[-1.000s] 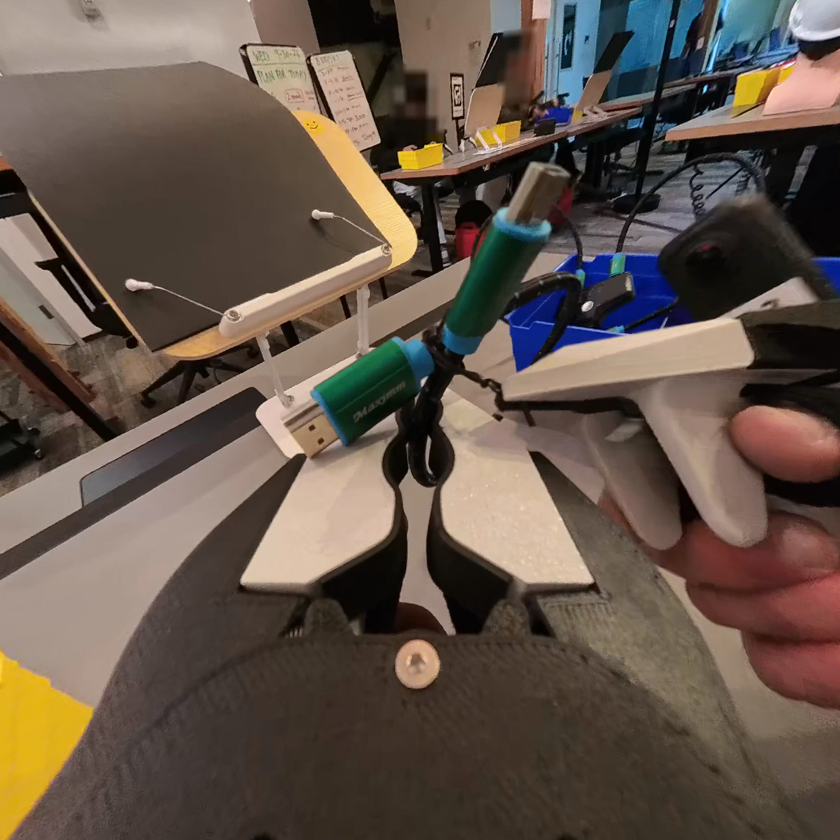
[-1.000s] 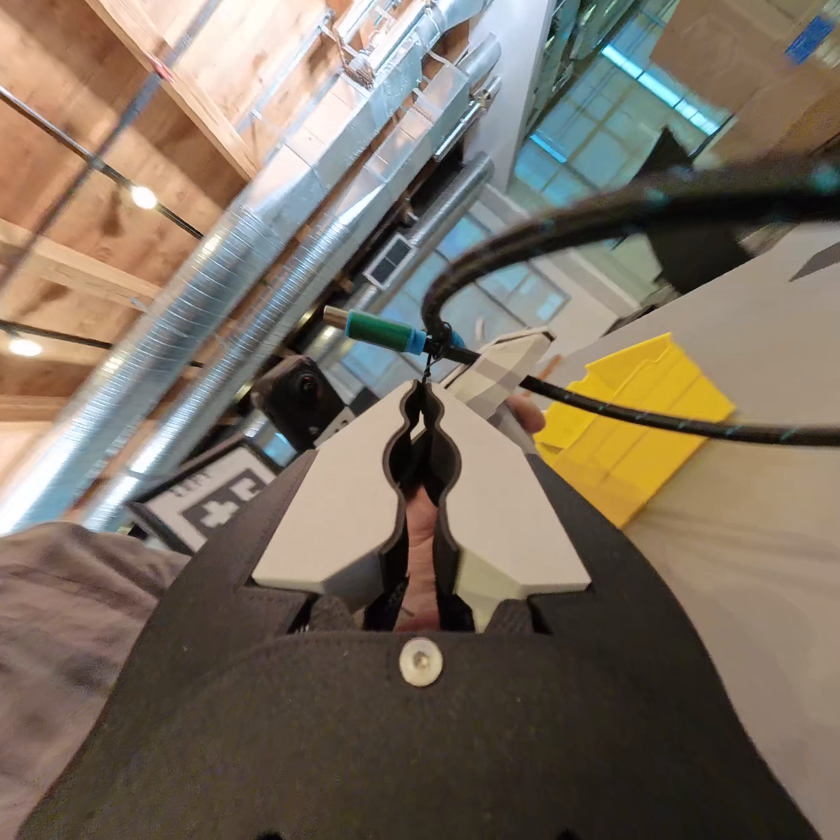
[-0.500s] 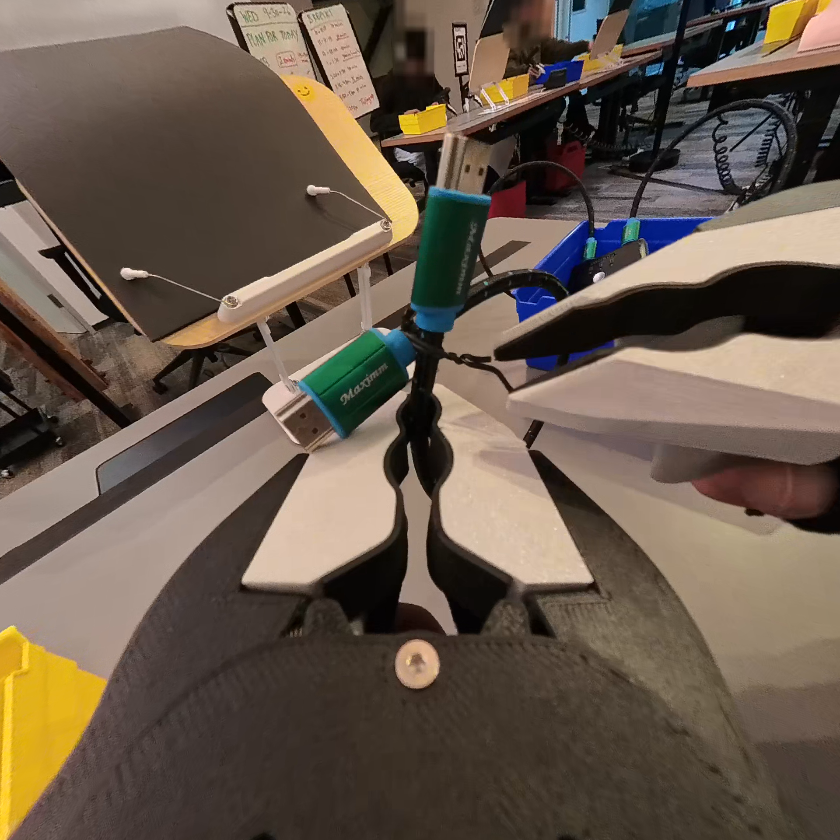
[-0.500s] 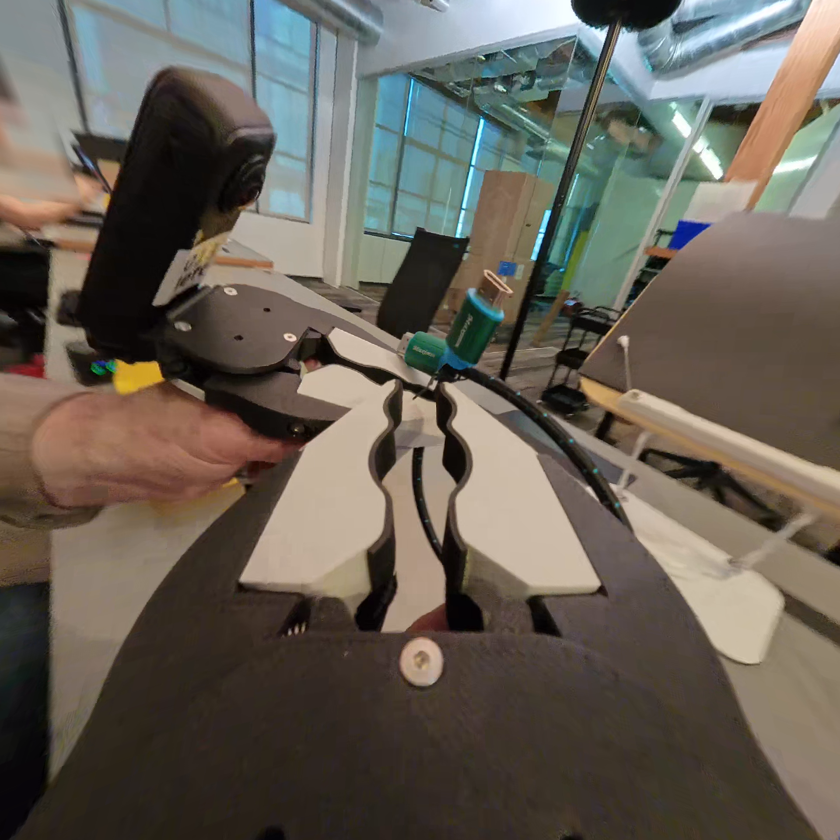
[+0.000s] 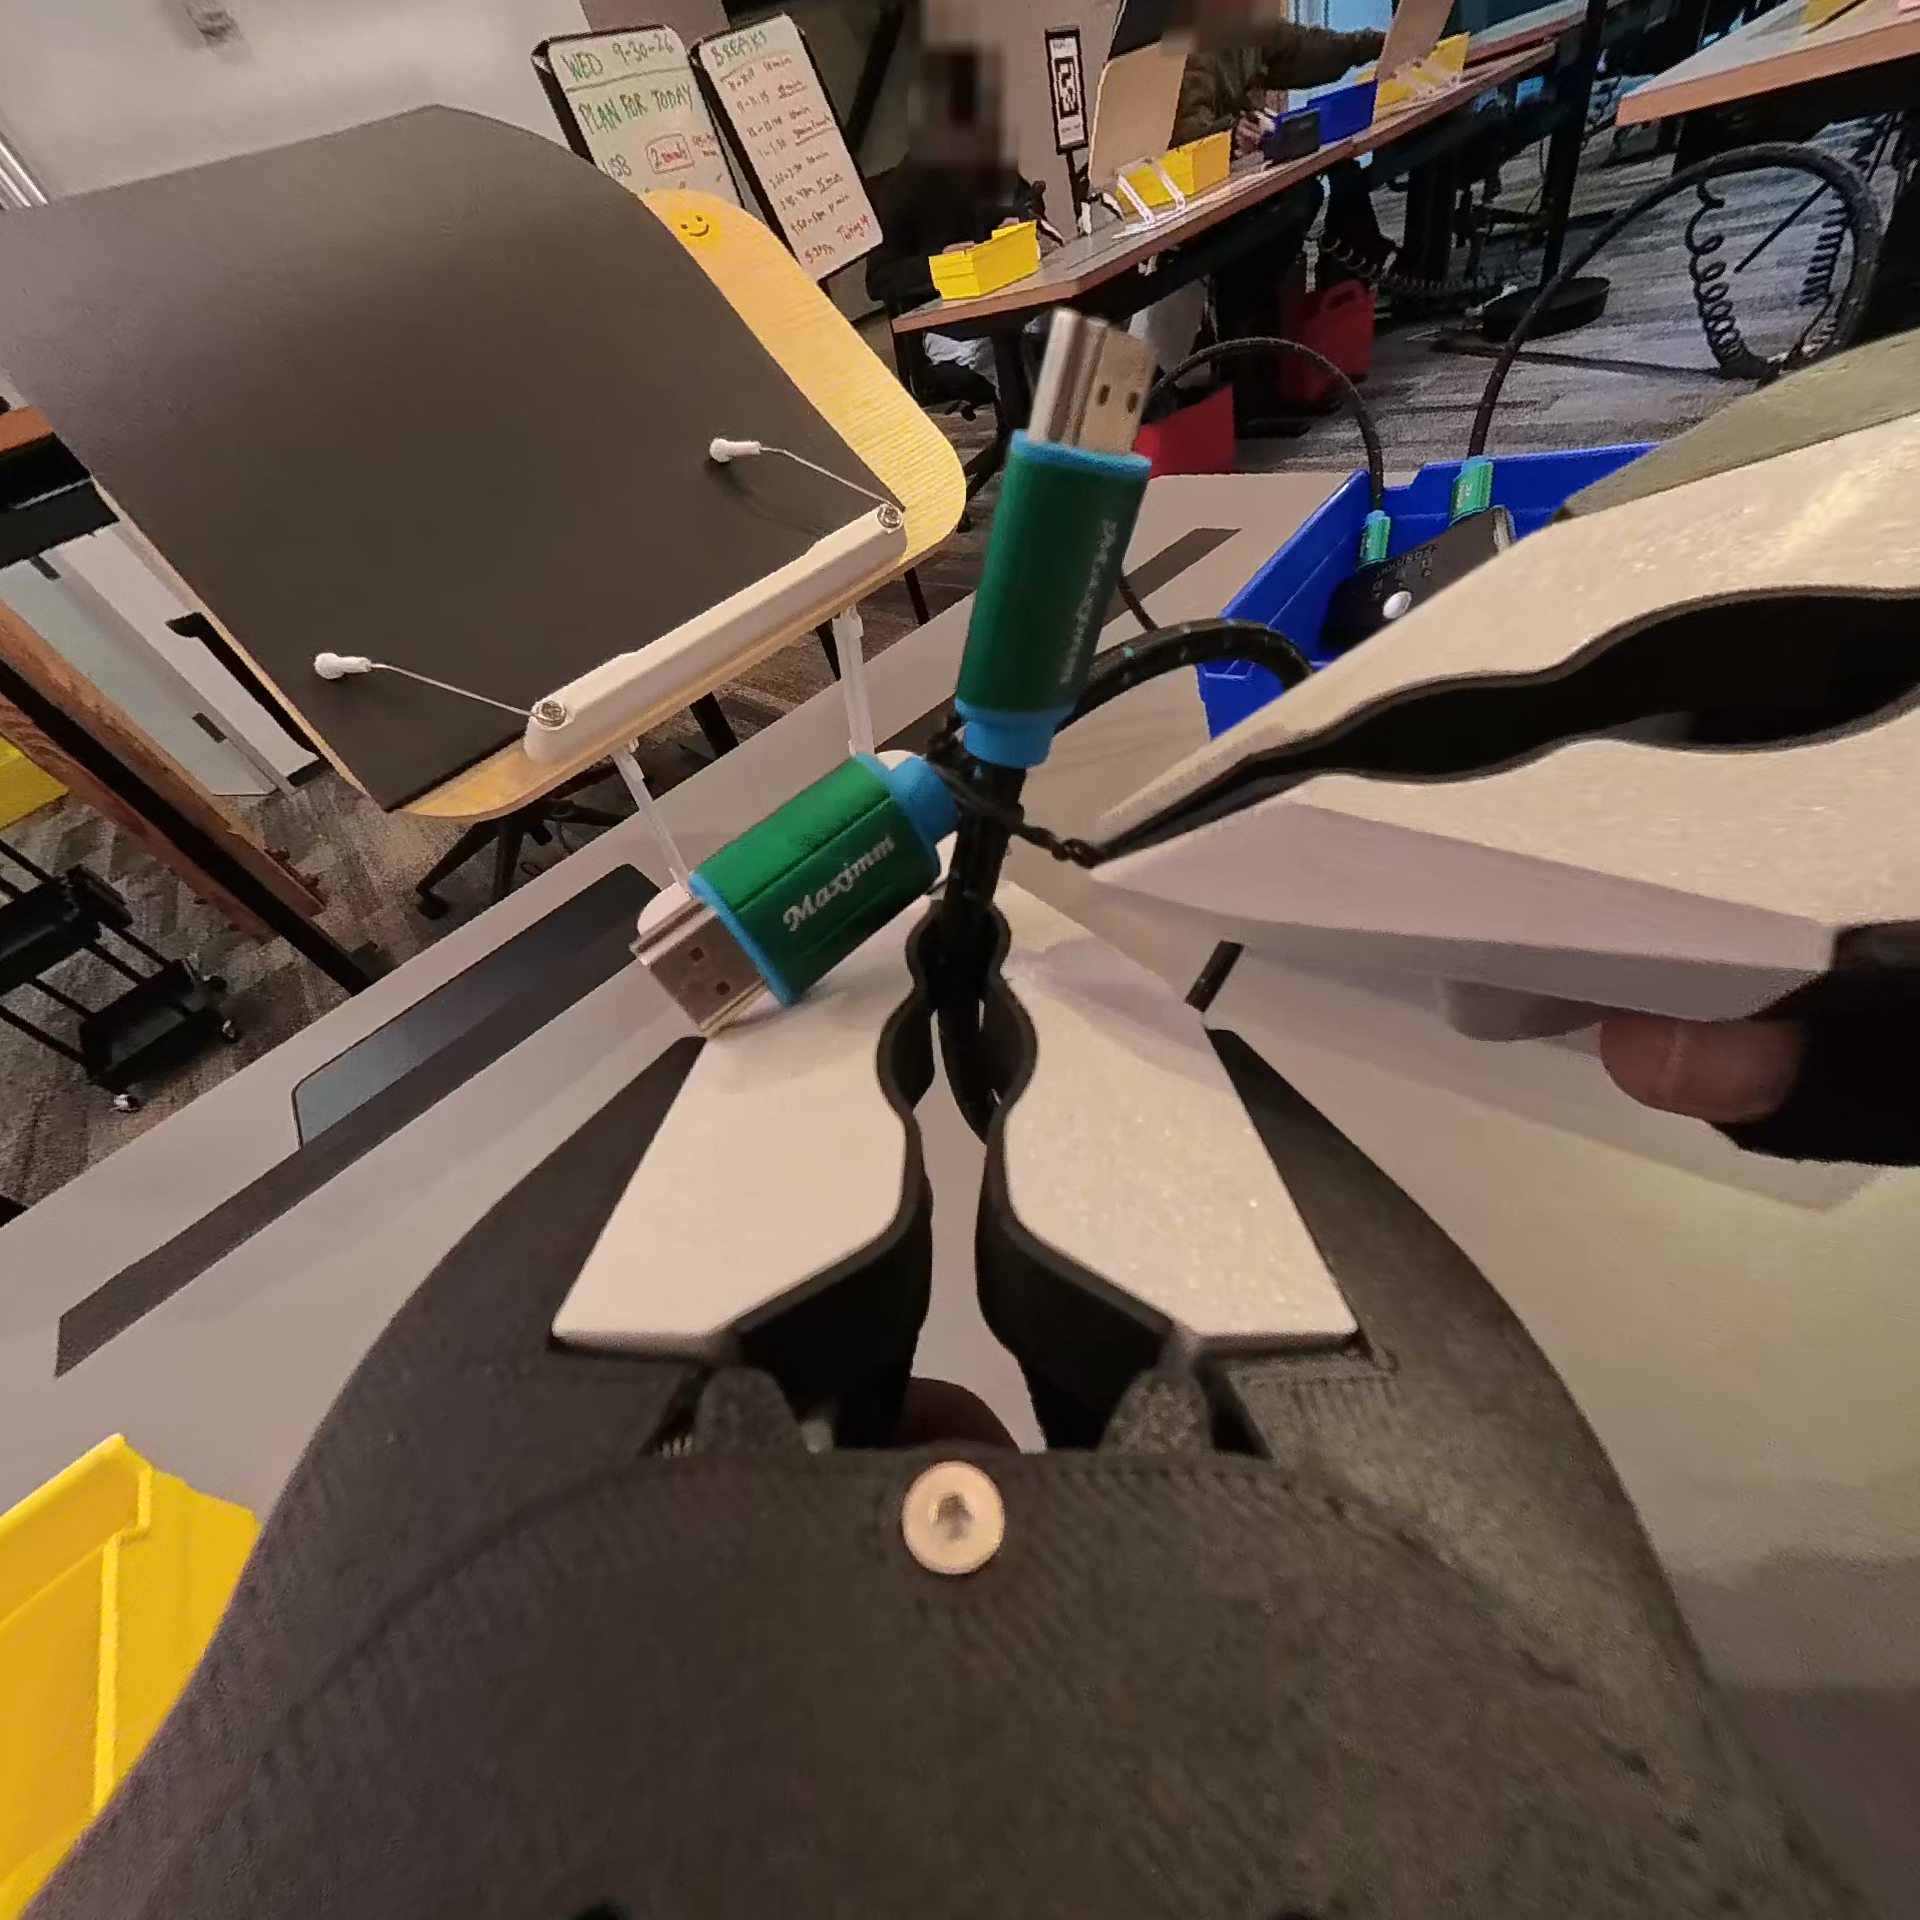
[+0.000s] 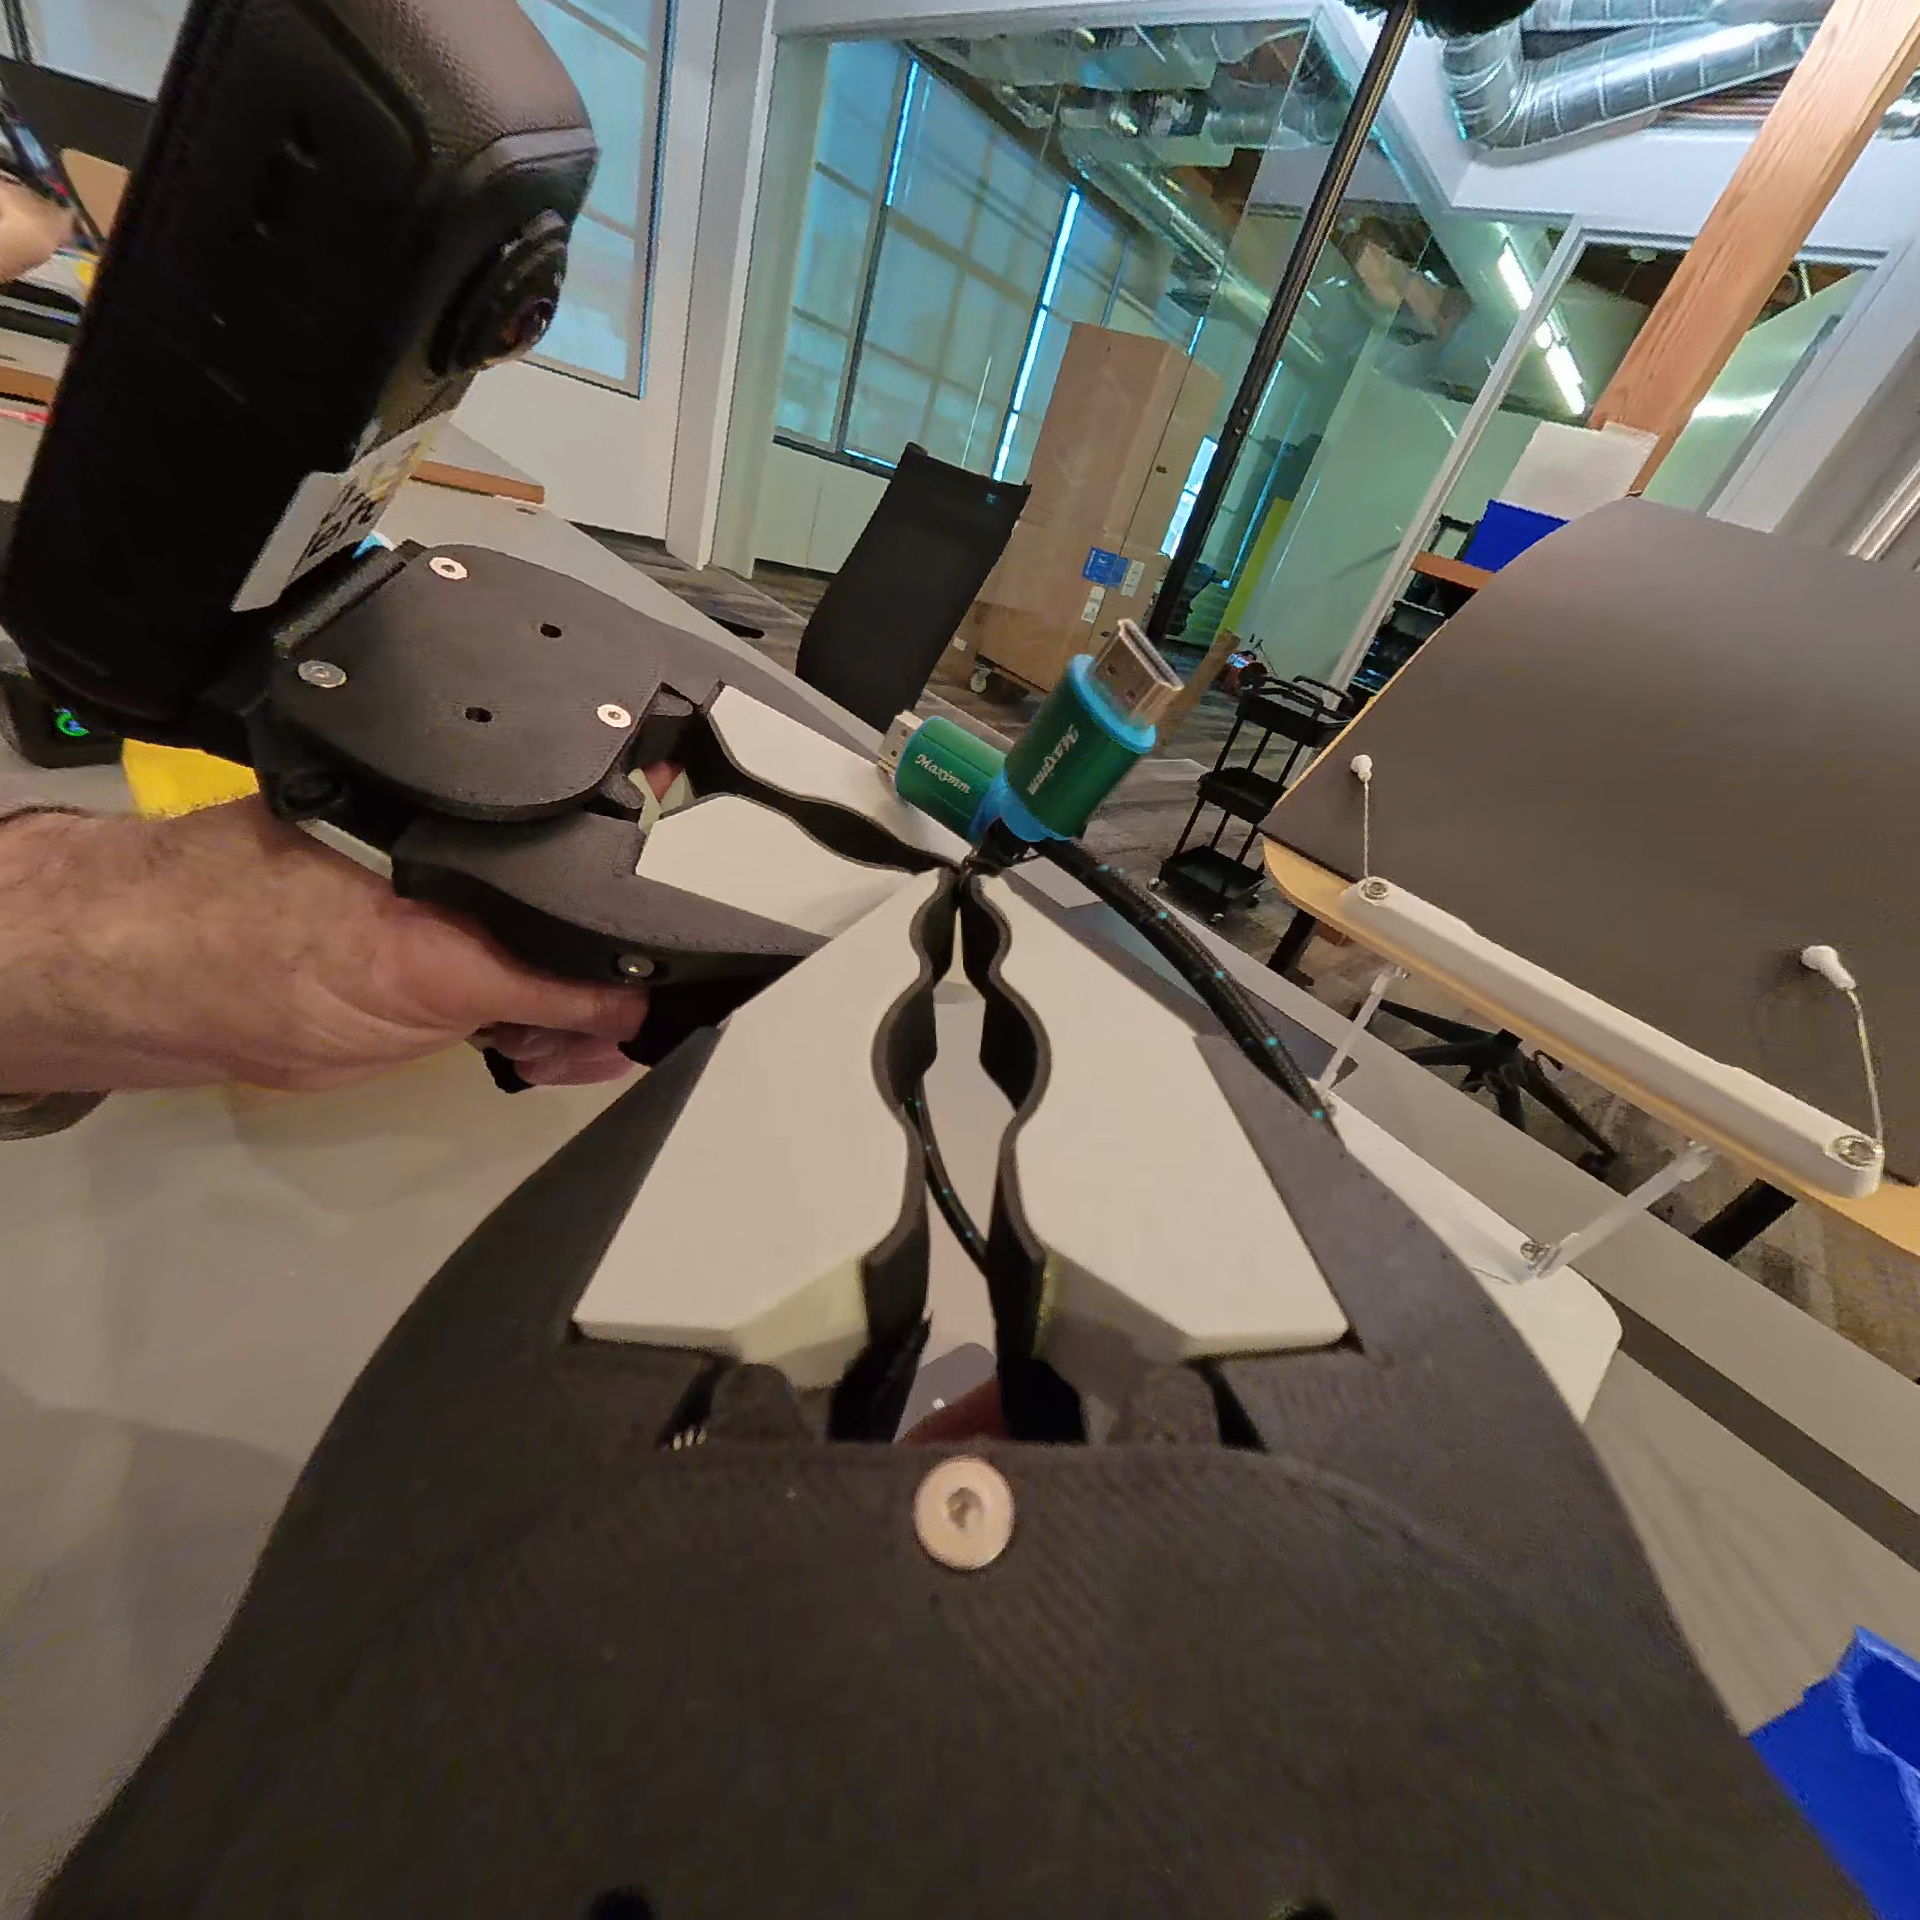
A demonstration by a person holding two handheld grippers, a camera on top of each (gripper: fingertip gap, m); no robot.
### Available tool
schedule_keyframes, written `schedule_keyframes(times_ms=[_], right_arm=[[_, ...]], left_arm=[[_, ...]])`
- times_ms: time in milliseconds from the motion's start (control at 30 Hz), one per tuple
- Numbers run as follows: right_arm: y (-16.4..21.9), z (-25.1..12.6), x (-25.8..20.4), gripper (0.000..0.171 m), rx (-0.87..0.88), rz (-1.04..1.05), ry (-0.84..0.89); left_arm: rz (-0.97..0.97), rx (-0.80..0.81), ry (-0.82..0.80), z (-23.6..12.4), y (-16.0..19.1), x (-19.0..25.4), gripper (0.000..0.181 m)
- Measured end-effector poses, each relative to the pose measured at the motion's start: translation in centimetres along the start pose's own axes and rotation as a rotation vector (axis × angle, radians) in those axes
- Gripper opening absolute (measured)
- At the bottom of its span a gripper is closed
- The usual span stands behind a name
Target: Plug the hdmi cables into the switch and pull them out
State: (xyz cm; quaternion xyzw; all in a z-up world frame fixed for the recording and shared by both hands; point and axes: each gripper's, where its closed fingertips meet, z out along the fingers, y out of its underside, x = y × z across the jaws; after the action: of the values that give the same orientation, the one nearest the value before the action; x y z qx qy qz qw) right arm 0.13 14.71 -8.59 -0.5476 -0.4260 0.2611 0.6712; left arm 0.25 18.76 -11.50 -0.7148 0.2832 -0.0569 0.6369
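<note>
My left gripper (image 5: 961, 935) is shut on a coiled black braided HDMI cable (image 5: 971, 914). Two green plugs stick out past its tips, one upright (image 5: 1049, 603) and one leaning left (image 5: 810, 904). A thin black twist tie (image 5: 1039, 836) binds the coil just under the plugs. My right gripper (image 6: 958, 883) comes in from the right (image 5: 1101, 847) and its tips are shut on that tie. A loop of the cable (image 6: 1184, 956) runs off beside the right fingers. The black switch (image 5: 1423, 582) lies in a blue bin with two green plugs in it.
A black board on a white stand (image 5: 416, 416) rises at the table's far left, close to the plugs. The blue bin (image 5: 1299, 582) stands at the far right. A yellow bin (image 5: 73, 1621) sits near left. A hand (image 6: 260, 966) holds the left gripper. The tips of one gripper are about 4 cm away from the tips of the other.
My right gripper has swung down from pointing at the ceiling to level, and its tips have closed on the tie. The left gripper has kept its hold while the upright plug tilted.
</note>
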Motion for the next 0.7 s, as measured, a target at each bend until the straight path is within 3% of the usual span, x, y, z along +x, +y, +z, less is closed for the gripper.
schedule_keyframes(times_ms=[200, 500, 700], right_arm=[[-0.3, 0.1, -0.6, 0.0, 0.022, 0.21, -0.078], [-1.4, 0.1, -1.3, 0.0, 0.171, 0.999, -0.345], [-2.6, -0.2, -1.8, 0.0, 0.272, 1.302, -0.493]], left_arm=[[-0.006, 0.005, -0.037, -0.2, -0.1, -0.7, 0.002], [-0.007, 0.036, -0.047, -0.3, -0.5, -1.2, 0.003], [0.0, 0.072, -0.052, -0.6, -1.3, -1.1, 0.003]])
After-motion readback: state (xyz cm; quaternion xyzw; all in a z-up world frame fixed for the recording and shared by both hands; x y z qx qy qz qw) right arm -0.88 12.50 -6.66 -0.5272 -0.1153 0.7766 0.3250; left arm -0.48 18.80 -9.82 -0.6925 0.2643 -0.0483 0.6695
